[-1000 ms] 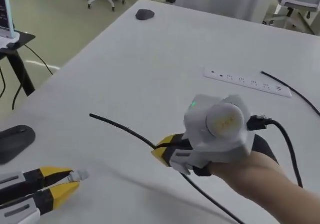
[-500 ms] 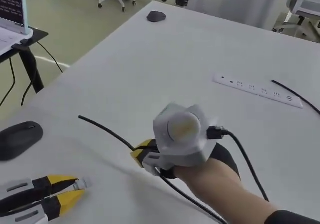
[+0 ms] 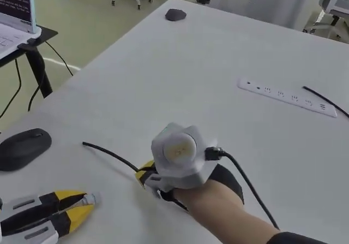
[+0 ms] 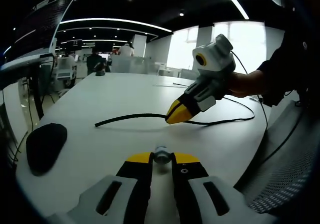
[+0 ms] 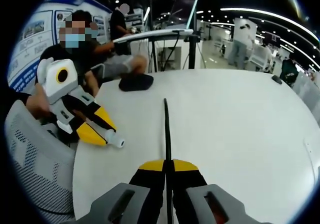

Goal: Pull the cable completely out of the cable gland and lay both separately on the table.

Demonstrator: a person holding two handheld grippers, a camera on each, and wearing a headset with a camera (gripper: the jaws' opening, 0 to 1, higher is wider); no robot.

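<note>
Black cable (image 3: 109,155) lies along the white table (image 3: 207,64) in your head view, with its free end pointing away to the left. Your right gripper (image 3: 143,174) is clamped on it, wrist low. Your left gripper (image 3: 86,204) pinches the small cable gland (image 3: 90,199), apart from the cable.

In the left gripper view, the gland sits between nearly closed jaws.

In the right gripper view, the cable runs straight ahead from closed jaws, towards office desks.

The thin black cable (image 3: 106,153) lies on the white table (image 3: 191,64), apart from the small grey cable gland (image 3: 90,199).
</note>
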